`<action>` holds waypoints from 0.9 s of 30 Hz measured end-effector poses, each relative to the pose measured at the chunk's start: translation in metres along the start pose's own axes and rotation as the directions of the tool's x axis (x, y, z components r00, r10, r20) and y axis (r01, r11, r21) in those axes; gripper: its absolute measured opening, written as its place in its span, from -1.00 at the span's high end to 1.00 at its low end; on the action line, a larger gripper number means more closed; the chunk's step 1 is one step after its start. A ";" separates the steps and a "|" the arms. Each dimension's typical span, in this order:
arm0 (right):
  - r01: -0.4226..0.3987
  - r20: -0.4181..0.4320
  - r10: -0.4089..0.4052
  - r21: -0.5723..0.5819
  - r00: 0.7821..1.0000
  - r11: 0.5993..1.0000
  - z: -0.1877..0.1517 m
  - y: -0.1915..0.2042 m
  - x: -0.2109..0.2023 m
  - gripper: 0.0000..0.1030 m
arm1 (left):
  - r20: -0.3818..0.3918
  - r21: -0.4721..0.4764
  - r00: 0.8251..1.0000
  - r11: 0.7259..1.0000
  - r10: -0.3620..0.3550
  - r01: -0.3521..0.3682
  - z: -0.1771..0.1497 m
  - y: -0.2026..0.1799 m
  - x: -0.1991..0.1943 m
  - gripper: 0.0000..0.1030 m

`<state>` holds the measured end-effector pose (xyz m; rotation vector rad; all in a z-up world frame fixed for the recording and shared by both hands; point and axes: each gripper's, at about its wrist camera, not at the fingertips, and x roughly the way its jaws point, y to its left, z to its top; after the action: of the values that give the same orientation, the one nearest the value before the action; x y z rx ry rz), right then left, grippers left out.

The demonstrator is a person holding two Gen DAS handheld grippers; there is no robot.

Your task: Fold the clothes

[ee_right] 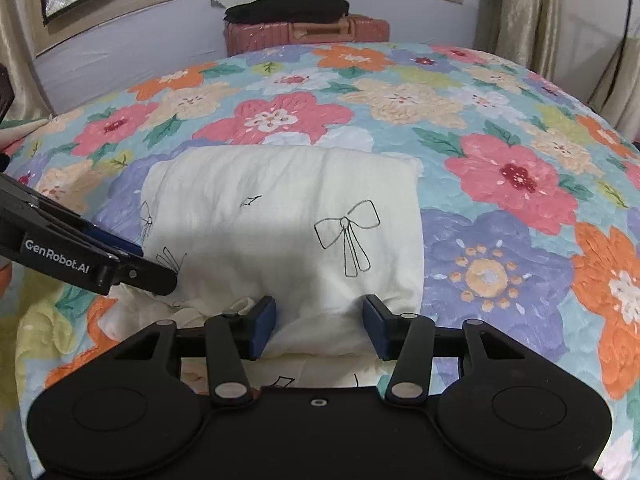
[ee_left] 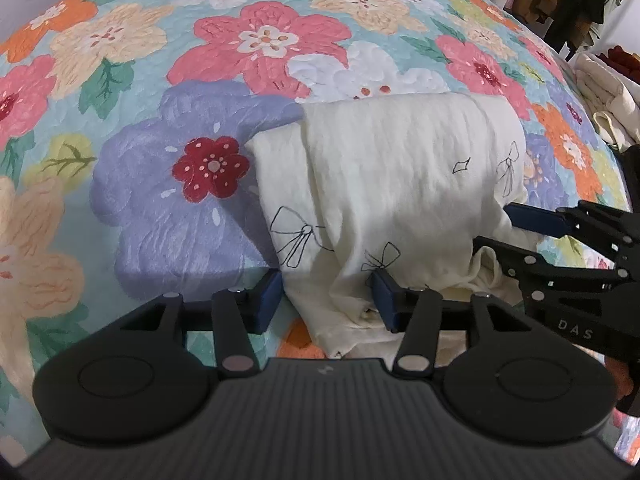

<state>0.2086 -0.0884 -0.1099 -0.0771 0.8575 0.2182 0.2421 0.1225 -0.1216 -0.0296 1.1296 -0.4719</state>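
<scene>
One cream shirt (ee_left: pixel 400 184) is lying folded into a rough block on the floral quilt (ee_left: pixel 120 80), its near edge bunching loosely. Black line-drawn bows are showing on the shirt: three in the left wrist view, with a small diamond mark. The left gripper (ee_left: pixel 328 304) is sitting at the shirt's near-left edge, its two blue pads spread apart with cloth between them, not pinching. The right gripper (ee_right: pixel 320 326) is sitting at the shirt's near-right edge, its fingers likewise spread wide. "GenRobot.AI" is reading on the left gripper's side; "DAS" is reading on the right one's. Beyond the shirt, one pink suitcase (ee_right: pixel 308 34) is carrying a dark bundle (ee_right: pixel 286 6).
</scene>
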 end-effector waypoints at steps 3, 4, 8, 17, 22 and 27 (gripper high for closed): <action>0.016 0.004 -0.016 0.020 1.000 1.000 -0.006 0.000 -0.013 -0.18 | -0.017 0.001 0.999 1.000 0.028 -0.028 -0.006 -0.001 -0.010 -0.35; 0.020 0.004 -0.020 0.023 1.000 1.000 -0.008 0.000 -0.019 -0.23 | -0.013 0.006 0.999 0.999 0.043 -0.043 -0.008 -0.003 -0.015 -0.35; 0.015 -0.010 -0.014 0.085 1.000 0.996 -0.010 -0.007 -0.040 -0.25 | 0.006 0.041 0.995 0.994 0.104 -0.104 -0.017 -0.018 -0.031 -0.45; 0.012 0.059 -0.014 0.028 0.998 1.000 -0.004 0.017 -0.085 -0.55 | 0.057 0.116 0.984 0.978 0.169 -0.175 -0.045 -0.054 -0.058 -0.71; 0.041 0.078 -0.038 -0.032 0.996 0.999 -0.007 0.032 -0.101 -0.63 | 0.072 0.090 0.982 0.980 0.173 -0.179 -0.058 -0.055 -0.071 -0.75; 0.042 0.074 -0.041 -0.018 0.996 0.999 -0.015 0.032 -0.108 -0.66 | 0.081 0.104 0.980 0.977 0.181 -0.189 -0.064 -0.055 -0.077 -0.90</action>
<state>0.1225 -0.0765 -0.0375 -0.1047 0.7796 0.1895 0.1411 0.1155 -0.0686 0.1535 1.0238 -0.3637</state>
